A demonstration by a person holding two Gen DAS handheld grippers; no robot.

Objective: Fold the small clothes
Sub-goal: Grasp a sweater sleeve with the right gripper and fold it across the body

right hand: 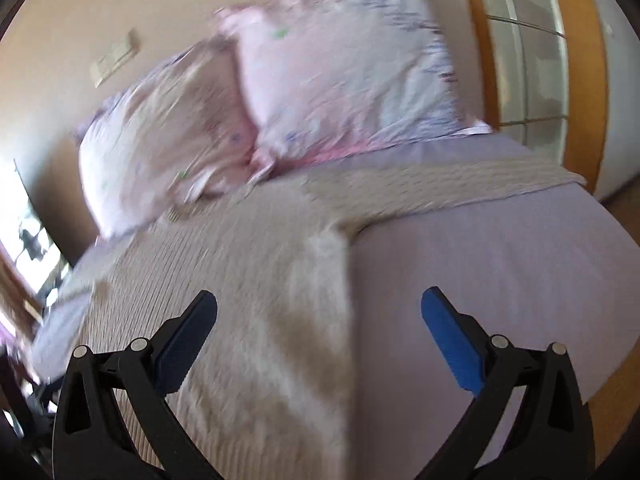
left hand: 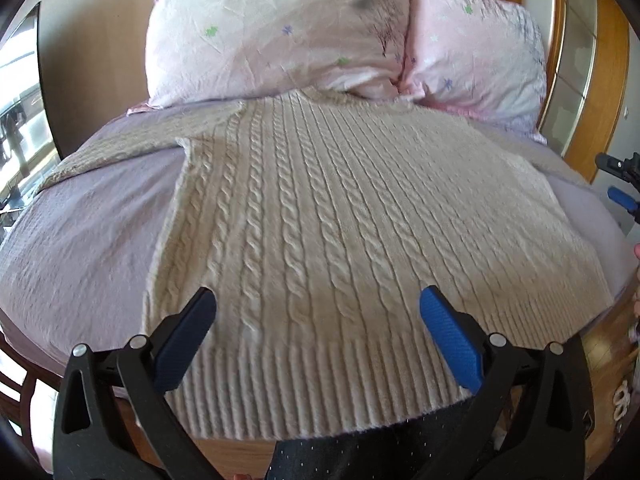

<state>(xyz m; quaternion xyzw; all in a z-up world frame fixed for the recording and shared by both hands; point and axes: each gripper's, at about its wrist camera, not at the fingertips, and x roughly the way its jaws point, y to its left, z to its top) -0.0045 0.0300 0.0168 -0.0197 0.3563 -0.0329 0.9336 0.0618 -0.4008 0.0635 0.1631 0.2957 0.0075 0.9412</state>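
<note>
A cream cable-knit sweater [left hand: 320, 208] lies flat on the bed, its ribbed hem at the near edge and its sleeves spread to either side. My left gripper [left hand: 318, 300] is open and empty, hovering above the hem. In the right wrist view, which is blurred, the sweater [right hand: 256, 280] fills the left and middle, with one sleeve [right hand: 460, 178] stretched to the right. My right gripper [right hand: 319, 300] is open and empty above the sweater's right side edge. It also shows at the right edge of the left wrist view [left hand: 624, 184].
The bed has a lilac sheet [left hand: 80, 240] [right hand: 500, 272]. Two pink flowered pillows [left hand: 280, 32] [right hand: 340, 64] lean against the wall at the head. A wooden-framed door [left hand: 580, 60] stands to the right. The wooden bed edge [left hand: 236, 452] is near me.
</note>
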